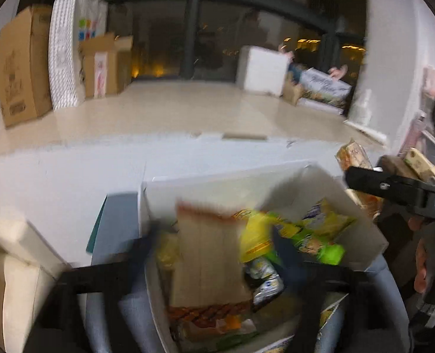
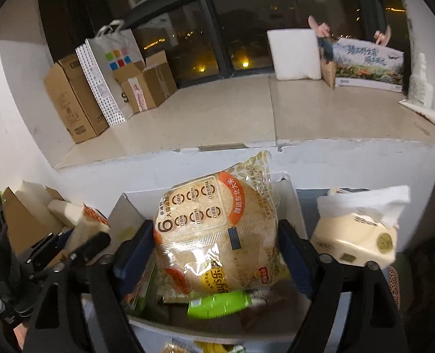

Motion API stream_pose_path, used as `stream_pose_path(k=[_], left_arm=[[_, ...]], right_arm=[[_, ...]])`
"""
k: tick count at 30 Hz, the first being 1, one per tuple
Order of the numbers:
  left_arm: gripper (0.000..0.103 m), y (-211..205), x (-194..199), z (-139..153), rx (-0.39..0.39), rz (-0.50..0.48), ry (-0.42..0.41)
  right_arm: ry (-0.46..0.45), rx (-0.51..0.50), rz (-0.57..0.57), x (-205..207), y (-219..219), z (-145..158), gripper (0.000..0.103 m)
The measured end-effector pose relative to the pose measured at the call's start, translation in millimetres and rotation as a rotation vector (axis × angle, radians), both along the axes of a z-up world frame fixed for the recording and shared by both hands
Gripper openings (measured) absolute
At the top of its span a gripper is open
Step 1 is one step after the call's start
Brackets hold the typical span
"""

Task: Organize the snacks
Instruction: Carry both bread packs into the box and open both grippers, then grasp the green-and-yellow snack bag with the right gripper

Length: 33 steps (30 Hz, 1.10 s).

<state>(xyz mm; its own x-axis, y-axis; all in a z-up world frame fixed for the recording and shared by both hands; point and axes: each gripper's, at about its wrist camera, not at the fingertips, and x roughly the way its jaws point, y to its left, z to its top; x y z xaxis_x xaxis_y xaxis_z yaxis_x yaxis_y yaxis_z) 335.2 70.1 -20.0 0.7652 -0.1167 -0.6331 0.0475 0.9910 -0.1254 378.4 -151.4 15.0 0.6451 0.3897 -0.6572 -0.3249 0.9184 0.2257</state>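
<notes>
- On my right wrist view, the right gripper (image 2: 217, 250) has its blue-padded fingers (image 2: 135, 253) clamped on either side of a rice cracker packet (image 2: 217, 232), a clear wrapper with orange print and a big "6" on it.
- That packet is held upright above the open white box (image 2: 291, 194), whose far wall shows behind it.
- Under the packet, inside the box, I see a bright green wrapper (image 2: 217, 304) lying flat among other snacks.
- To the right of the box stands a cream tissue pack (image 2: 358, 235) with a white tissue sticking up from its top.
- On my left wrist view, everything is motion-blurred. The left gripper (image 1: 214, 253) sits over the same white box (image 1: 232, 182), with a tan-and-orange packet (image 1: 208, 256) between its dark fingers (image 1: 285, 253).
- The fingers look closed on that packet's sides, though the blur keeps me from being certain of the contact.
- Yellow and green snack bags (image 1: 305, 232) lie in the box beyond it.
- The right gripper (image 1: 355, 173) shows at the right edge of this view, with the rice cracker packet (image 1: 352, 156) in its fingers.
- Cardboard boxes (image 2: 73, 103) and a white shopping bag (image 2: 117, 56) stand on the floor by the dark window.
</notes>
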Motion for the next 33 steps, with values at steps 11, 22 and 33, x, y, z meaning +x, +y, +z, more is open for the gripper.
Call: stream_pose_path(k=[11,22,33], left_arm=[[0.103,11,-19,-20,-0.026,0.028,0.018],[0.103,-1,-120,11,-0.045,-0.045,-0.111],[0.103,-23,-228,14,-0.042,-0.137,-0.170]], right_arm=[[-0.079,0.069,-0.008,-17,-9,-4,0.103],[-0.153,0.156,0.078,-113,-33,11,0.103],[-0.207,0.188,0.112,-225,-64,-11,0.103]])
